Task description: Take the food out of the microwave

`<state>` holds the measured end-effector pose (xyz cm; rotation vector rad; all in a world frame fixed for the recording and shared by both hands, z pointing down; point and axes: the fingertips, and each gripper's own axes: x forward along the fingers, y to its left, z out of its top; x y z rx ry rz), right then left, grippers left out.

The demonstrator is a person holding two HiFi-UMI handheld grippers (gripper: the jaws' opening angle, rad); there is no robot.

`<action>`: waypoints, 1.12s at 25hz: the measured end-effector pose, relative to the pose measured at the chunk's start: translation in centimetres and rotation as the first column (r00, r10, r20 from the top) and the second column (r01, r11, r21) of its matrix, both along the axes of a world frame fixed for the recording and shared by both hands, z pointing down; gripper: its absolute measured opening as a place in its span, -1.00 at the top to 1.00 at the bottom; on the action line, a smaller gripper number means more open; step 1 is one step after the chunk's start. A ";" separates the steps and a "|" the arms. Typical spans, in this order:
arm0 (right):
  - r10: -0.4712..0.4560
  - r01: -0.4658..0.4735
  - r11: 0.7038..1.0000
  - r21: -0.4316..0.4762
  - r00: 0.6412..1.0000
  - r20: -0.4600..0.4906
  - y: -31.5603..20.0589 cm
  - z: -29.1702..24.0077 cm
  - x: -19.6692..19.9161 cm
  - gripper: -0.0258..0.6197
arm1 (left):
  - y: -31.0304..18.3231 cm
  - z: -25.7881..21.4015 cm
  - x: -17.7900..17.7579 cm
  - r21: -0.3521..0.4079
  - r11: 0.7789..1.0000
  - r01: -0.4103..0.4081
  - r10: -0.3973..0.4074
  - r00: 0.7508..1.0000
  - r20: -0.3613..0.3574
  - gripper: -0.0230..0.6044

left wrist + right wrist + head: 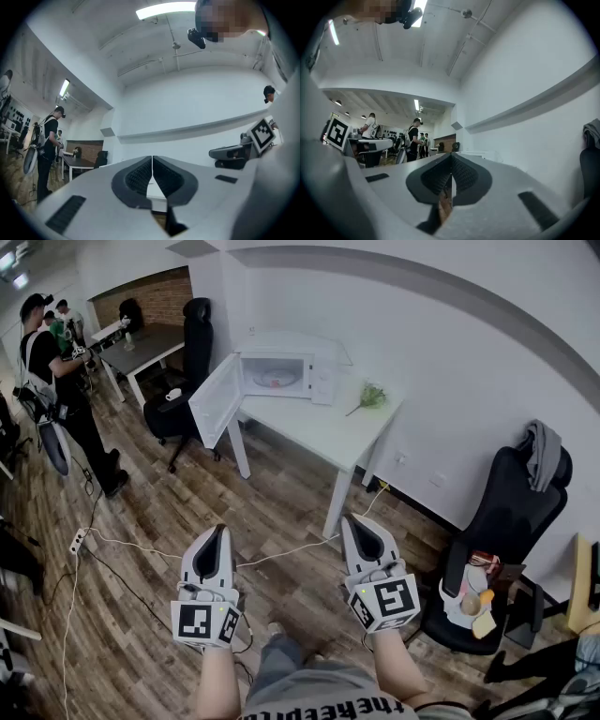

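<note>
A white microwave (286,371) stands on a white table (323,432) across the room, with its door (216,399) swung open to the left. Inside it lies a plate with reddish food (277,379). Both grippers are held low over the wooden floor, far short of the table and pointing toward it. My left gripper (222,532) (152,160) is shut with nothing between its jaws. My right gripper (355,521) (451,158) is shut and empty too. Each gripper view shows mostly wall and ceiling.
A green bunch (371,397) lies on the table's right end. A black office chair (502,540) with items on its seat stands at the right, another chair (183,381) left of the microwave door. Cables (187,554) cross the floor. People (52,362) stand at the far left.
</note>
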<state>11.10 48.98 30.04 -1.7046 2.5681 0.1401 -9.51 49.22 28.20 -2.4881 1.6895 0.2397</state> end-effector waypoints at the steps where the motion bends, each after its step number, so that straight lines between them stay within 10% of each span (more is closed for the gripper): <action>1: 0.002 -0.002 1.000 -0.001 1.000 0.001 -0.1 0.0 -0.1 0.91 | -0.2 0.1 -0.1 -0.001 1.000 -0.003 0.003 1.000 -0.001 0.90; 28: -0.016 0.015 1.000 0.008 0.999 0.049 -9.6 0.0 -4.1 0.91 | -10.0 -0.3 -3.5 0.013 0.999 -0.031 0.031 1.000 0.001 0.90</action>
